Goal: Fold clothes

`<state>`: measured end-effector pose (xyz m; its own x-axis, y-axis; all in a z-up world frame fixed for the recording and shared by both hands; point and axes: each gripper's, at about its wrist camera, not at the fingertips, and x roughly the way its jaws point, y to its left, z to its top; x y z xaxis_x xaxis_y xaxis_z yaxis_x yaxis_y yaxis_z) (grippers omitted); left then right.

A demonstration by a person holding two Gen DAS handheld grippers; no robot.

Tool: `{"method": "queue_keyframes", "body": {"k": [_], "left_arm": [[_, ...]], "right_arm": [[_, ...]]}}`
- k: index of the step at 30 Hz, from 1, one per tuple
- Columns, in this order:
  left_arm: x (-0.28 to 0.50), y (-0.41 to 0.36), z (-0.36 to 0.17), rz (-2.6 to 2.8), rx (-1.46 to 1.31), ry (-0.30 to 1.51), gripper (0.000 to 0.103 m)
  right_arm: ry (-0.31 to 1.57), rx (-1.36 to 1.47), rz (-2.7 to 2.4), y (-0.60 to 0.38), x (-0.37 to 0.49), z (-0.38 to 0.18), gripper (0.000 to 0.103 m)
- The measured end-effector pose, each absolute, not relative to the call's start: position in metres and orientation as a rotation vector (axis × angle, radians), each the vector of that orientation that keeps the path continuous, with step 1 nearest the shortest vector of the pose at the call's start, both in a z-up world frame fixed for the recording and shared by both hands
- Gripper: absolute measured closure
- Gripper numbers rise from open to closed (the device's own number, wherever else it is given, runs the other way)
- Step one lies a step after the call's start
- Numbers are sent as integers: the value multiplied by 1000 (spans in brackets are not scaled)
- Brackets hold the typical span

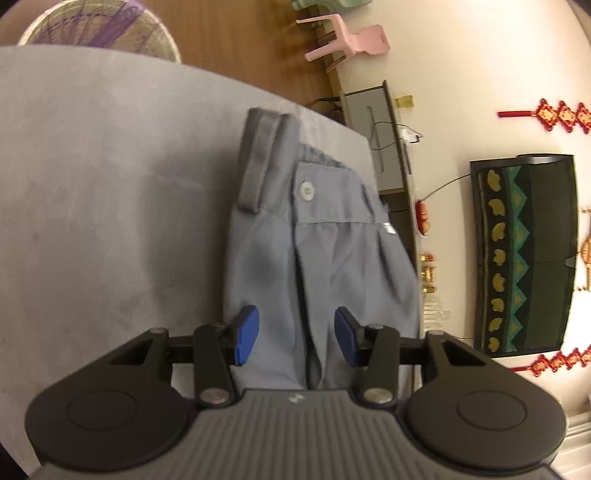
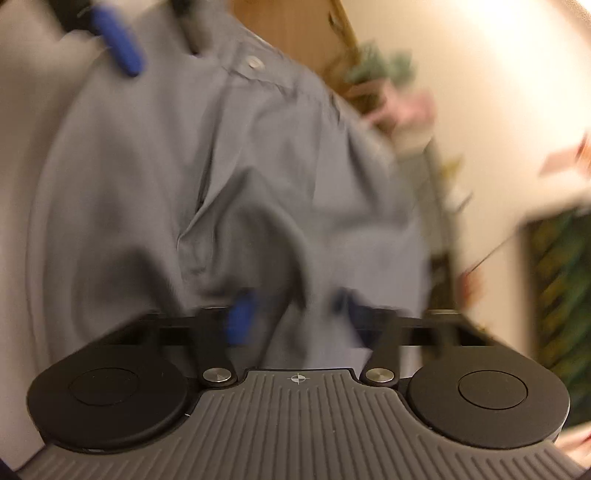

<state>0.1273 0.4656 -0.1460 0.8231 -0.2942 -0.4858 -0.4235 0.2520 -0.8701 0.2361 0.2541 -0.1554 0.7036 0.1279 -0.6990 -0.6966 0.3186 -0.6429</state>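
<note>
since the right wrist view is smeared with motion blur, a lot of it is hard to read: the wall stuff on the right is just streaks of colour, and the fabric folds right by the fingers are mushy. the lower end of the blue-grey trousers (image 1: 325,251) runs under the gripper body in both views, so i can't see how the legs lie. the far edge of the grey table (image 1: 92,166) is cut by a woven basket (image 1: 99,29) behind it, only partly in frame.

left gripper (image 1: 296,339): the blue pads (image 1: 246,334) stand clearly apart, about half open, with trouser cloth showing between them. they hang over the fabric, and i can't tell if either pad actually touches it. nothing looks pinched.

right gripper (image 2: 291,317): in the blurry frame its blue fingertips (image 2: 240,317) look spread with a ridge of trouser cloth rising between them. i honestly can't tell from the blur if they're clamped on that ridge or just around it.

the trousers lie on the table near its right edge, waistband end away from the left camera, white button (image 1: 306,190) facing up, a belt loop or waistband flap (image 1: 258,162) sticking up beside it. in the right wrist view the left gripper's blue pad shows at top left, over the waistband end. a pink chair (image 1: 347,40) sits on the wood floor beyond.
</note>
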Motion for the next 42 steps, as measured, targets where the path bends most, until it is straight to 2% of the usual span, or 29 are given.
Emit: {"method": "queue_keyframes", "body": {"k": [5,9,11,13,14,15,16,17,19,21,22,23,25,26,28,29,30,31,32,33,34,36,38,40,41,42], "left_arm": [[133,455,-122,-2,-1269,569,55],[160,436,-96,-16,-1127,580,53],[185,425,-89,-28,-1045,655,44],[210,414,-92,11,-1003,748,44],[222,408,-94,41,-987,795,52],[234,403,-97,47,-971,830,81],[244,397,-99,22,-952,850,96],[247,395,-91,-40,-952,806,103],[236,396,-61,-217,-985,606,103],[192,410,-20,-394,-970,316,103],[169,421,-12,-423,-961,228,103],[152,434,-14,-410,-973,195,103],[141,454,-49,-270,-1035,310,103],[140,461,-73,-173,-1075,394,102],[135,472,-108,3,-1146,511,90],[132,475,-118,70,-1177,544,80],[129,478,-119,108,-1185,547,79],[126,480,-115,133,-1174,539,76],[124,481,-109,161,-1151,528,63],[126,479,-102,179,-1124,522,53],[131,476,-96,187,-1104,525,47],[146,468,-86,194,-1068,546,43],[169,454,-82,183,-1039,621,42],[174,447,-89,183,-1005,692,48],[180,442,-94,178,-989,714,65],[185,440,-98,149,-977,725,87]], "right_arm": [[407,-776,662,214,180,-91,103],[321,-845,631,207,148,-118,103],[259,-892,628,211,130,-128,103],[201,-930,623,213,113,-133,103],[191,-926,626,215,112,-135,103],[193,-916,629,217,112,-136,103],[199,-905,632,218,112,-136,103],[205,-895,631,218,112,-136,103],[219,-875,619,215,119,-134,103],[188,-842,577,207,124,-122,103],[169,-823,554,203,125,-116,103],[155,-799,539,198,126,-109,103],[142,-752,539,196,124,-102,103],[167,-748,561,198,126,-105,103],[248,-769,624,205,131,-120,103],[288,-806,647,210,130,-134,100],[324,-848,667,216,128,-148,91],[338,-878,678,218,122,-157,89],[327,-879,684,215,112,-157,86],[310,-870,689,210,101,-154,73],[290,-858,691,204,91,-150,65],[275,-813,703,191,75,-141,64],[322,-757,726,177,68,-139,69],[436,-686,736,164,72,-142,75],[497,-653,727,157,77,-148,75],[554,-631,710,152,84,-156,78]]}}
